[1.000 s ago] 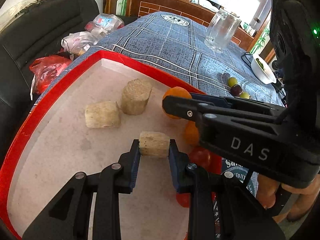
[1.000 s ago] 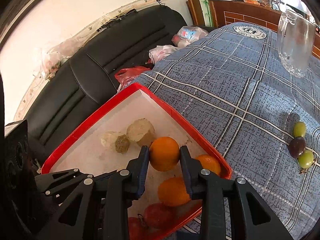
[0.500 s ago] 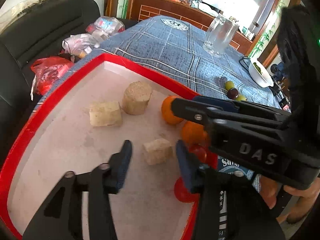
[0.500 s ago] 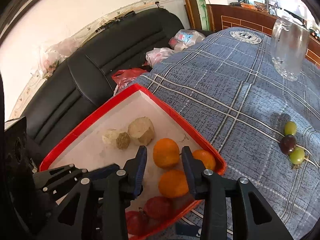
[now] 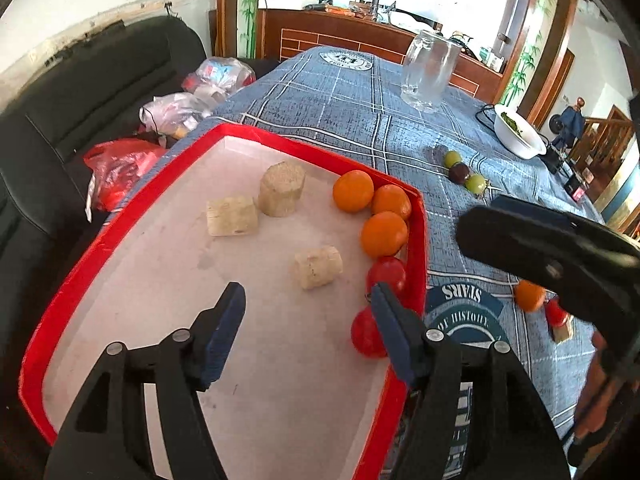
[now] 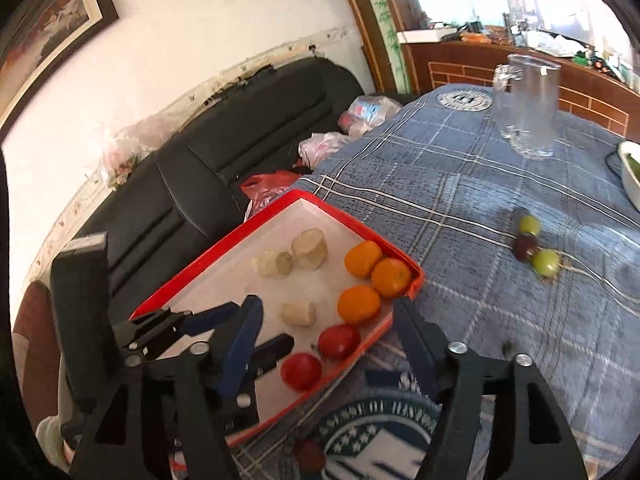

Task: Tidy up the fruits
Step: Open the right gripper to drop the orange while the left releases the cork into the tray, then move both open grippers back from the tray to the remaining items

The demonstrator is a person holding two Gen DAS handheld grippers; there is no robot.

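Three glossy oranges (image 5: 383, 234) (touching), red-rimmed tray (image 5: 68, 280), pale stubby chunks (image 5: 318, 267)

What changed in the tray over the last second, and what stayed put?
Both grippers let go. The left gripper released the nearest beige chunk; the right gripper released the farthest orange. Both sets of jaws have just been opening, with nothing between them now, and both grippers backed away. The red tray, the other chunks, oranges, tomatoes and the grapes on the cloth did not move.

Bowl (image 6: 631, 178): cut by right edge, contents unclear. Red fruit (image 5: 366, 334): partly behind left gripper's finger (image 5: 394, 340). Orange (image 5: 529, 295): half hidden by blurred right gripper (image 5: 552, 256).
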